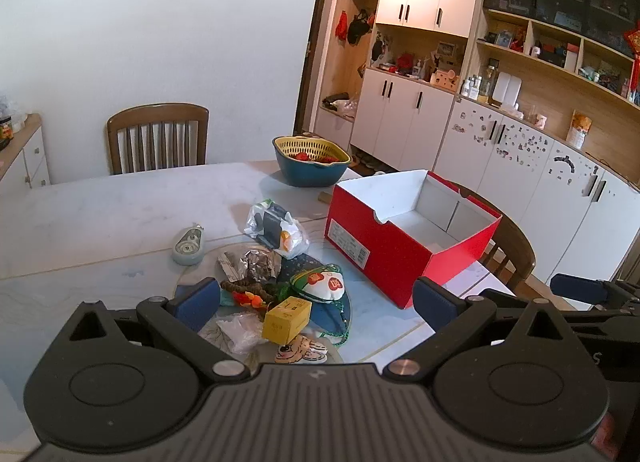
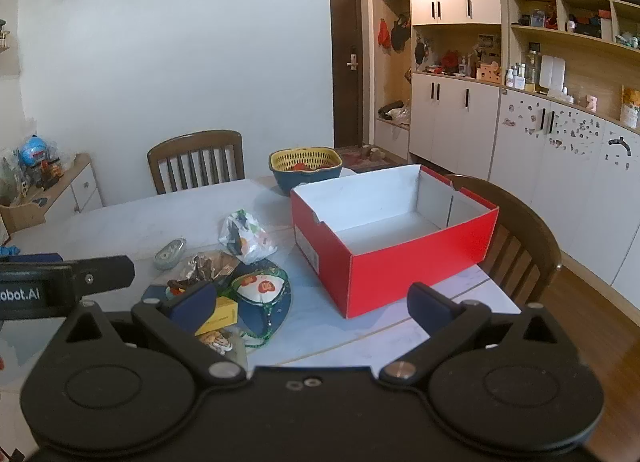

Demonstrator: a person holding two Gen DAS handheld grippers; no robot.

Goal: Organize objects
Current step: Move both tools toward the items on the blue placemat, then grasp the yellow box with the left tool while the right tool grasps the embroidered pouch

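Cardboard red box (image 2: 394,258) stands empty on the marble table (image 2: 160,217); each hand-held gripper (image 1: 316,302) (image 2: 312,304) is spread wide, grasping nothing.

The left gripper (image 1: 320,302) hangs above the table (image 1: 100,213) with jaws wide and nothing between them. Under it lies a heap: a yellow box (image 1: 286,320), a green pouch (image 1: 322,284), foil (image 1: 250,264) and a plastic bag (image 1: 276,232). A tape dispenser (image 1: 189,246) lies left of the heap, an empty red box (image 1: 404,238) right, a basket (image 1: 311,159) behind
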